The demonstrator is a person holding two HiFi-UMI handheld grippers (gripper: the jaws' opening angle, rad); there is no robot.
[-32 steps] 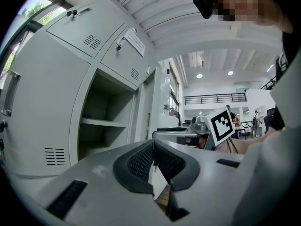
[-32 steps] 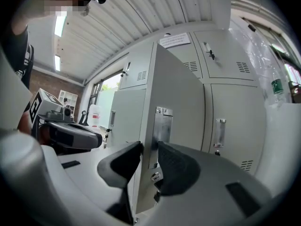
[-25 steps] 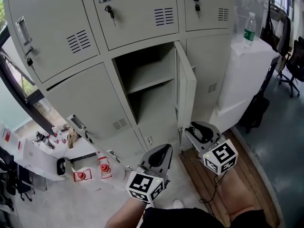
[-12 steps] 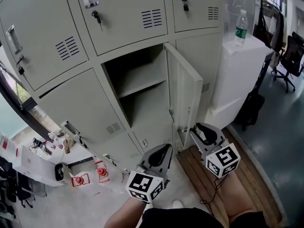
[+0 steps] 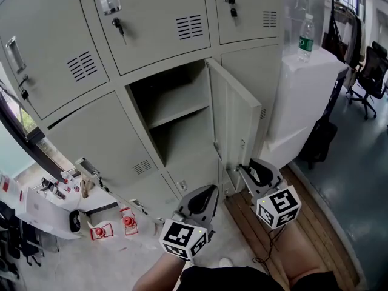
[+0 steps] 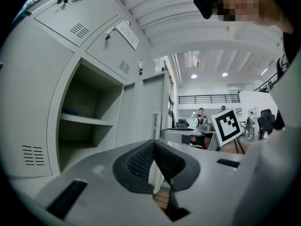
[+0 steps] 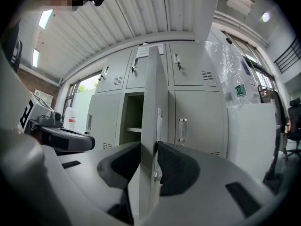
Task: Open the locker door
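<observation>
The grey locker door (image 5: 233, 126) of the middle compartment (image 5: 176, 111) stands swung out, and the shelf inside shows. My right gripper (image 5: 247, 166) is at the door's lower free edge. In the right gripper view the door edge (image 7: 153, 121) sits between the two pads and both touch it, the right pad by the handle plate; the jaws of the right gripper (image 7: 149, 160) are closing on it. My left gripper (image 5: 206, 194) hangs lower left of the door, apart from it. Its pads meet in the left gripper view, so the left gripper (image 6: 153, 146) is shut and empty.
A white cabinet (image 5: 306, 102) with a water bottle (image 5: 305, 36) stands right of the lockers. Office chairs (image 5: 370, 65) are at the far right. Wooden boards (image 5: 254, 223) lie under the door. Red items (image 5: 127, 219) and clutter sit on the floor at left. Keys (image 5: 117, 24) hang in the upper locks.
The locker door has swung further out from the lockers, showing more of its inner face. My right gripper has stayed on its edge and drifted with it. The left gripper has hardly moved.
</observation>
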